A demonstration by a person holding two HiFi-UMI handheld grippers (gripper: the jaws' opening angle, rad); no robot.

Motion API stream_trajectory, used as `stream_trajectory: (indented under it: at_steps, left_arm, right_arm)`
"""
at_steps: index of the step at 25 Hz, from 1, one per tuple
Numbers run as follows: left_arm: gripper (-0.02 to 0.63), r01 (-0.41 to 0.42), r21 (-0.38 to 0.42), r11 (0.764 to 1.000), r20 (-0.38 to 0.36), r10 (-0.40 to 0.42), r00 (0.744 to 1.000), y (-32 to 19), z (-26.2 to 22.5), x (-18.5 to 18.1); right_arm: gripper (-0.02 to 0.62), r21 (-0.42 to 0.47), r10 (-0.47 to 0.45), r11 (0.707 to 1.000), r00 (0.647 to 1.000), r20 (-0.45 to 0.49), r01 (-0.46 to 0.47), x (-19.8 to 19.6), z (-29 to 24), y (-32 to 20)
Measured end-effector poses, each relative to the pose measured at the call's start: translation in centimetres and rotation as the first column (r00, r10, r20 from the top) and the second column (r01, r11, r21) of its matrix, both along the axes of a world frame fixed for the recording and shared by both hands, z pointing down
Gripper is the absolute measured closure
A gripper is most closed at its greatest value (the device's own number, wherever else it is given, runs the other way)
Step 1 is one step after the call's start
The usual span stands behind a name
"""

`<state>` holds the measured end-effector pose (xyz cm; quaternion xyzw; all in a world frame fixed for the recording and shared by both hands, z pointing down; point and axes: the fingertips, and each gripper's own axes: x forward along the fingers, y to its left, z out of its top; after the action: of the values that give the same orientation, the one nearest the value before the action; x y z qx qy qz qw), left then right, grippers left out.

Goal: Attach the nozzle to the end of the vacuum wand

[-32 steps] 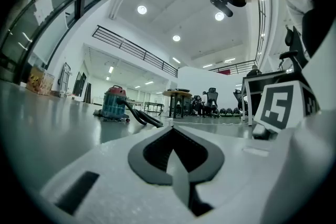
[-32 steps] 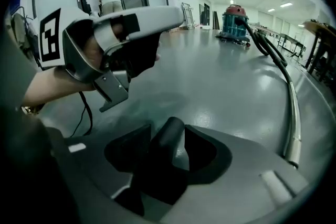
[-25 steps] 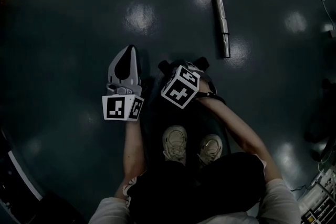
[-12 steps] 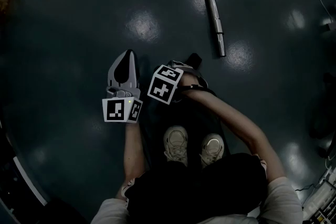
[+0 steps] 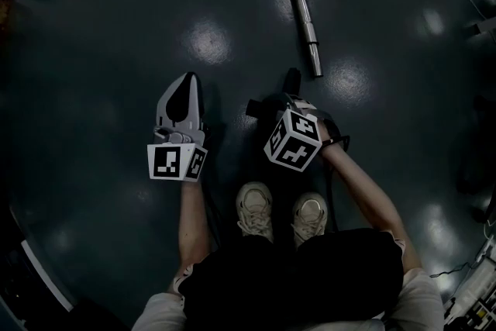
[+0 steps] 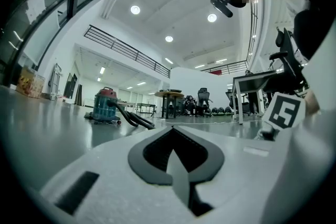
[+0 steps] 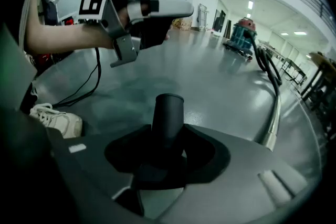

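Right jaws: closing on the right gripper (image 7: 167, 136), with the black nozzle (image 7: 168, 113) standing between them, its round tube poking out past the tips. The pads look to bear on its body already.
Left jaws: pressed together and empty on the left gripper (image 5: 187, 83), which is held level just beside the right one.
Just changed: compared with a second ago, the right gripper's marker cube (image 5: 293, 139) sits further right in the head view. The nozzle has gone with it, so its tube now aims roughly at the open end (image 5: 314, 62) of the vacuum wand (image 5: 298, 0). The left gripper is much where it was.
Meaning for task: the pick-up looks nearly done. Carrying the nozzle over and pushing it on is all still ahead.
Near edges: shoes (image 5: 256, 209) are just behind the grippers, and a cable (image 7: 98, 73) hangs from the left gripper to the floor (image 5: 101, 35).
Open room: the dark floor between nozzle and wand is bare, with nothing lying in that path.
Wand: it lies flat on the floor, its open end nearest the nozzle but apart from it.
Far: a vacuum cleaner (image 7: 242, 34) stands with its hose (image 7: 265, 63) running toward the wand, and tables (image 6: 169, 95) are beyond, well apart.
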<state>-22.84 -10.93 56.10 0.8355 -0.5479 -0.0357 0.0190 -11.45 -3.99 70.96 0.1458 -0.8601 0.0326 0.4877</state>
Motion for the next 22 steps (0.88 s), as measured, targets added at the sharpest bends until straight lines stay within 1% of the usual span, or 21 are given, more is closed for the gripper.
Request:
stream_trajectory:
  at_steps: [3,5,7,8,9,10,11,12,13,14,15,16,17,19,21,22]
  left_arm:
    - [0.603,-0.102,-0.008,0.995,0.012,0.102,0.995,-0.2,0.4,3.2]
    - [0.603,-0.19,-0.01,0.982,0.018,0.19,0.982,-0.5,0.6,5.6]
    - [0.603,-0.294,0.006,0.956,0.043,0.293,0.955,-0.9,0.6,8.6]
    - [0.603,-0.348,0.014,0.937,0.076,0.346,0.935,-1.2,0.7,10.2]
    - [0.603,-0.403,0.014,0.915,0.123,0.398,0.909,-1.5,1.1,11.8]
    - [0.603,-0.456,0.006,0.89,0.176,0.448,0.876,-1.8,1.6,13.3]
    - [0.603,-0.509,-0.014,0.861,0.231,0.498,0.836,-2.2,2.1,14.6]
    - [0.602,-0.559,-0.047,0.828,0.286,0.548,0.786,-2.6,2.7,15.9]
    - [0.572,-0.603,-0.09,0.792,0.335,0.595,0.731,-3.0,3.4,16.9]
    - [0.528,-0.637,-0.13,0.76,0.373,0.633,0.679,-3.5,4.1,17.6]
    - [0.515,-0.659,-0.16,0.735,0.397,0.659,0.639,-4.1,4.6,18.2]
    - [0.499,-0.672,-0.181,0.718,0.411,0.676,0.612,-4.8,5.0,18.7]
    - [0.476,-0.679,-0.201,0.706,0.418,0.689,0.592,-5.5,5.4,19.2]
    - [0.445,-0.688,-0.252,0.68,0.428,0.716,0.551,-6.5,6.3,20.1]
    - [0.434,-0.7,-0.306,0.646,0.454,0.745,0.489,-7.1,7.0,21.0]
    - [0.431,-0.707,-0.327,0.627,0.466,0.758,0.457,-7.3,7.2,21.4]
  right_arm:
    - [0.393,0.001,0.096,0.995,0.992,0.081,-0.096,2.7,-1.5,-0.2]
    - [0.394,0.011,0.139,0.99,0.983,0.12,-0.141,4.3,-2.6,0.0]
    - [0.394,0.024,0.175,0.983,0.974,0.146,-0.181,5.9,-3.8,0.5]
    - [0.395,0.024,0.19,0.98,0.969,0.156,-0.196,6.7,-4.3,0.9]
    - [0.396,0.022,0.204,0.977,0.966,0.162,-0.21,7.6,-4.7,1.3]
    - [0.396,0.023,0.217,0.974,0.962,0.165,-0.224,8.5,-5.1,1.6]
    - [0.396,0.027,0.233,0.97,0.958,0.166,-0.241,9.5,-5.4,1.8]
    - [0.396,0.034,0.253,0.964,0.953,0.169,-0.262,10.5,-5.8,1.8]
    - [0.396,0.038,0.276,0.957,0.945,0.174,-0.286,11.5,-6.2,1.9]
    - [0.396,0.038,0.301,0.949,0.936,0.182,-0.312,12.5,-6.6,1.8]
    - [0.396,0.035,0.327,0.94,0.926,0.189,-0.339,13.6,-6.9,1.8]
    - [0.396,0.03,0.353,0.931,0.916,0.191,-0.365,14.7,-7.2,1.6]
    - [0.396,0.022,0.38,0.921,0.906,0.186,-0.39,16.0,-7.2,1.4]
    - [0.396,0.002,0.437,0.897,0.888,0.143,-0.441,18.9,-6.6,1.0]
    - [0.396,-0.021,0.489,0.872,0.869,0.077,-0.489,21.8,-5.4,0.4]
    - [0.396,-0.033,0.503,0.864,0.863,0.045,-0.502,23.0,-4.7,0.1]
